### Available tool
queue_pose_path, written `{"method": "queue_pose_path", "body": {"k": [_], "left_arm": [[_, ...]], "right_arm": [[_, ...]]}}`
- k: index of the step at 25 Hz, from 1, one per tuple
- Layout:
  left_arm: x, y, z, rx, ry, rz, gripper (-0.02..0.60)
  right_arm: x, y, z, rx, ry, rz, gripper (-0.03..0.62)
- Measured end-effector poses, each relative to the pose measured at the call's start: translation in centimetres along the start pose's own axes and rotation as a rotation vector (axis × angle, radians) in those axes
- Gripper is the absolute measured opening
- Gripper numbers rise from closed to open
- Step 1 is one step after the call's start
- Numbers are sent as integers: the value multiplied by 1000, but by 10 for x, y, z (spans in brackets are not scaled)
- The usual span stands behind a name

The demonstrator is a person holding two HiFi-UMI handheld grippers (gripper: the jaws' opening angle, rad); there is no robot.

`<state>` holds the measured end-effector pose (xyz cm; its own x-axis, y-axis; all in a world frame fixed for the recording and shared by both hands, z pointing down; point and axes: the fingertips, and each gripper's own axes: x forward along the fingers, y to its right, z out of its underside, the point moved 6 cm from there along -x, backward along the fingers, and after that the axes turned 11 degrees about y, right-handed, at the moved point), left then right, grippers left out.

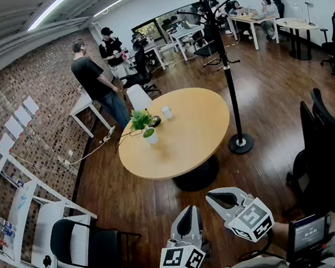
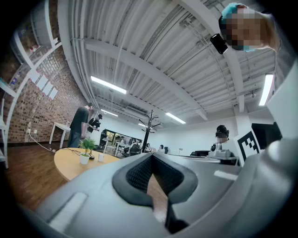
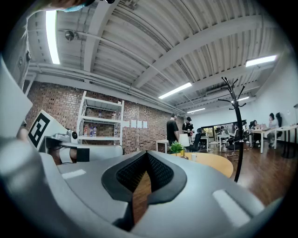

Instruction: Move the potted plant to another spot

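Head view: potted plant (image 1: 146, 127) stands upright near the far-left edge of the round counter (image 1: 186, 135), near a white cup (image 1: 166, 112). Left tongs (image 1: 190, 212) and right tongs (image 1: 215, 198) are well apart from the counter, both closed and empty.

Matt grey plastic left gripper (image 1: 192, 210), smooth wood table (image 1: 191, 127), glossy floor (image 1: 267, 97), rough brick wall (image 1: 30, 81).

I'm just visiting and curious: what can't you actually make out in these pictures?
- Dark thing behind the potted plant: too small and far to identify in any view.
- White cup: whether anything is inside, too small in the head view.
- Shelf contents: cut off by the head view's left edge, tiny in the right gripper view.
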<state>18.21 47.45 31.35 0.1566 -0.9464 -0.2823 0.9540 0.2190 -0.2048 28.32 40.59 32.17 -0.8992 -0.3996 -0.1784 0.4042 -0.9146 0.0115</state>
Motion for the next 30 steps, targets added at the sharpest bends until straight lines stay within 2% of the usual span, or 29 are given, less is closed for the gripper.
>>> {"method": "queue_pose_path", "body": {"k": [11, 18, 24, 30], "left_arm": [[12, 8, 24, -16, -24, -65, 0], [31, -12, 46, -34, -52, -109, 0], [63, -64, 59, -57, -51, -113, 0], [104, -162, 61, -81, -47, -93, 0]], "right_arm": [[-5, 19, 17, 48, -36, -42, 8], [15, 42, 43, 87, -72, -48, 8], [63, 68, 63, 88, -92, -31, 8], [158, 86, 90, 75, -109, 3, 8]]}}
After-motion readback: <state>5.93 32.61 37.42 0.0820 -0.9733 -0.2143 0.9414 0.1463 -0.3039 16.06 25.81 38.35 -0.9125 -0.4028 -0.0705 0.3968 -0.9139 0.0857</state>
